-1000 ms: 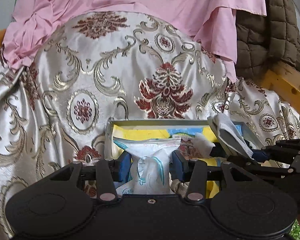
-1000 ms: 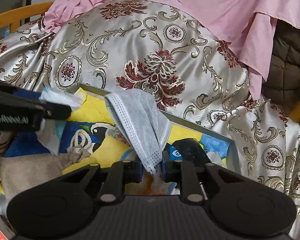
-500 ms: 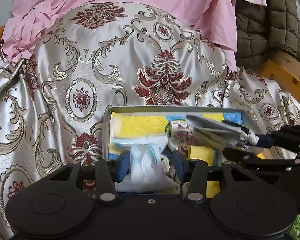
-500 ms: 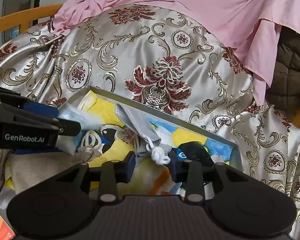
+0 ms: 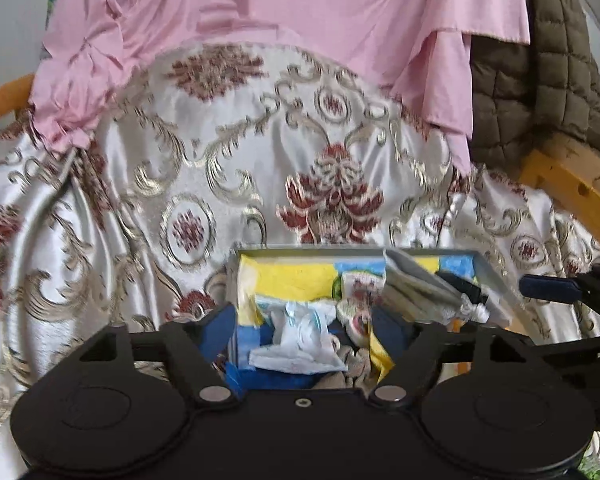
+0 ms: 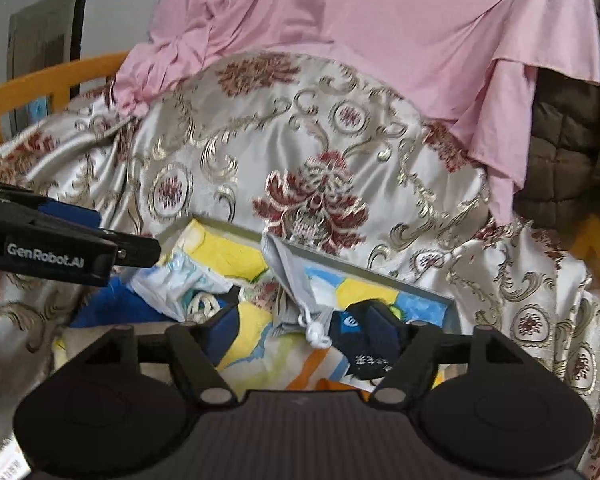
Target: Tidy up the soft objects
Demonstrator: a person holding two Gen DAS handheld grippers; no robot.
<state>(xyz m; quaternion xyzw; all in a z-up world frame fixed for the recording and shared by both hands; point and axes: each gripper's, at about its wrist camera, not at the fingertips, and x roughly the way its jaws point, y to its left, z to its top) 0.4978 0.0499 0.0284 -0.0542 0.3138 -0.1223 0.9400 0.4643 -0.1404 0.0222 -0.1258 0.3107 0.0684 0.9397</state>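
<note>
1. Left wrist view:
   - Left gripper [image 5: 304, 330] now with fingers [image 5: 220, 330] spread wide, clamped on nothing; half a second ago pinching the crumpled white plastic packet with pale blue print [image 5: 300, 340].
   - Packet now lying loose inside the shallow grey-rimmed tray with a yellow-and-blue picture lining [image 5: 312, 249], at its near end, between the parted fingers and touching neither as far as can be made out.
   - Just right of the packet in the tray: a beige drawstring pouch [image 5: 354, 364], partly hidden by the gripper body.
   - Folded grey fabric face mask [image 5: 416, 284] resting toward the tray's right side, white ear loop knotted at its near end.
   - Right gripper [image 5: 540, 286] seen at the tray's right edge, fingers apart, no longer closed on the mask.

2. Right wrist view:
   - Right gripper fingers [image 6: 224, 330] open, mask cord hanging free between them; mask draped from the tray's far rim down into the tray.
   - Dark navy folded item with white print [image 6: 366, 344] lying in the tray against the right finger; gripped or not, cannot tell, though likely only beside it.
   - Packet at the tray's left end, under the left gripper.

3. Meaning for the task:
   - Both releases apparently done; two soft items delivered into the tray.
   - Probably next: withdraw, fetch anything left outside the tray.
</note>
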